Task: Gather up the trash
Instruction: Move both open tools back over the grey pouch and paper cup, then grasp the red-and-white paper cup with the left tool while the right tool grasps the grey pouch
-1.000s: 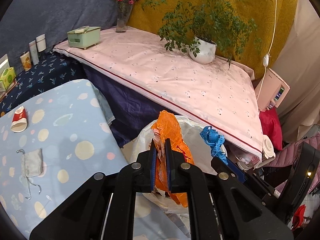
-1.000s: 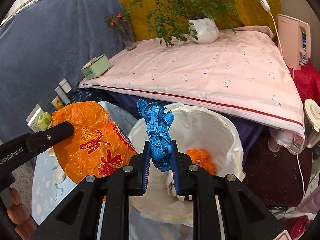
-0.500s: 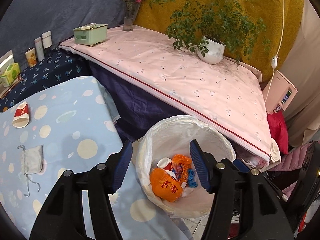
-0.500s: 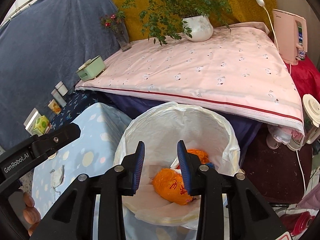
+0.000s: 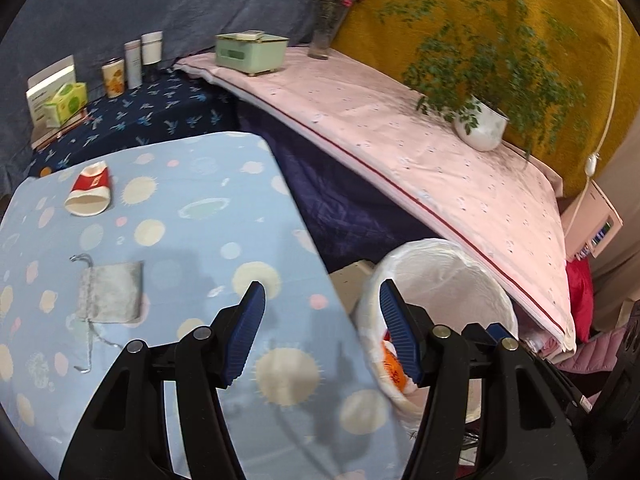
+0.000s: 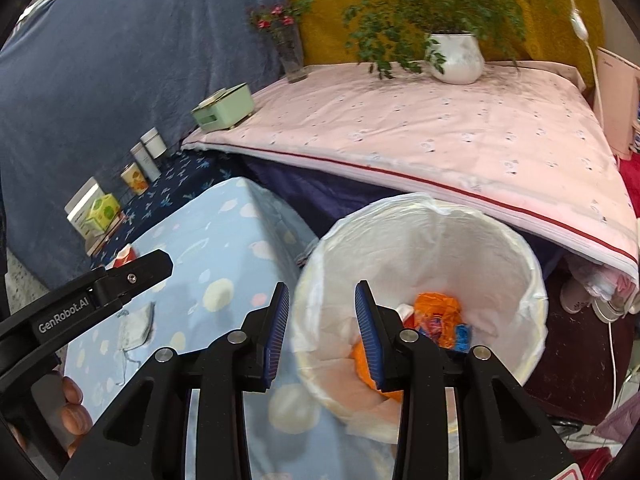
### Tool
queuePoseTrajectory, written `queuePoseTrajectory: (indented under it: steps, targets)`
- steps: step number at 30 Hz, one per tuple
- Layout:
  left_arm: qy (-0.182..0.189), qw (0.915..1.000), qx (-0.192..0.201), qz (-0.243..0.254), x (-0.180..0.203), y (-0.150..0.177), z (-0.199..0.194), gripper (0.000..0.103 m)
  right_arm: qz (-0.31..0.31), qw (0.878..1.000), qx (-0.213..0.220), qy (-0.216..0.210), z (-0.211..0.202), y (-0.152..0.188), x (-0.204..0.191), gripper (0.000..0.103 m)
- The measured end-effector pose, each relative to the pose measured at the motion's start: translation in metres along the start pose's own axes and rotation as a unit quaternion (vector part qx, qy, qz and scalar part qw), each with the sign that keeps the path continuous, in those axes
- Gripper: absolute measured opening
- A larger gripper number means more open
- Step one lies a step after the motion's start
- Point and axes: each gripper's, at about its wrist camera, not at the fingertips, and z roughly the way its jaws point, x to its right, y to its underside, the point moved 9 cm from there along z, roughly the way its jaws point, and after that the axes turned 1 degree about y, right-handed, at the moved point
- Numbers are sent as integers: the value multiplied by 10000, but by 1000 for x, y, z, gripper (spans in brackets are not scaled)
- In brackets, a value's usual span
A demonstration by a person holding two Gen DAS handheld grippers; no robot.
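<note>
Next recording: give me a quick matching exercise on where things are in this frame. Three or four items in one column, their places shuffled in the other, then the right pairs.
Items
1. paper cup
2. orange bag
3. green box
4. grey pouch

Places
A. on the pink sheet, near the flower vase
B. inside the white trash bin
C. lying on its side on the blue dotted cloth, at the far end
D. flat on the blue dotted cloth, nearer the left tongs

Pairs: 1-C, 2-B, 3-A, 4-D
</note>
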Motion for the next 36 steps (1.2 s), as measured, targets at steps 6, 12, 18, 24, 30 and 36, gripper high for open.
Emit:
queuePoseTrajectory:
  steps: [6,12,18,24,30,36]
  targets:
    - [-256,9991,19,-344,-52,2,-6,57,-353,9991,-145,-192,11,11,-46,34]
    - [-597,9957,42,-710,-110,12,-14,62,-715,9961,-328,-407,24,25,-94,34]
    - [-905,9896,57,-1116,-174,20,-24,62,-1116,9903,-557,-618,40,47,-147,34]
    - [-1196,9830,72,-1390,-228,28,-32,62,-1458,9830,-798,-775,59,71,-196,34]
    - [-1425,9767,40,-1602,-274,37,-36,63,-1709,9760,-1036,-862,83,90,-233,34]
    - [-1547,9717,-22,-1784,-308,42,-33,63,-1782,9720,-1265,-868,112,102,-256,34]
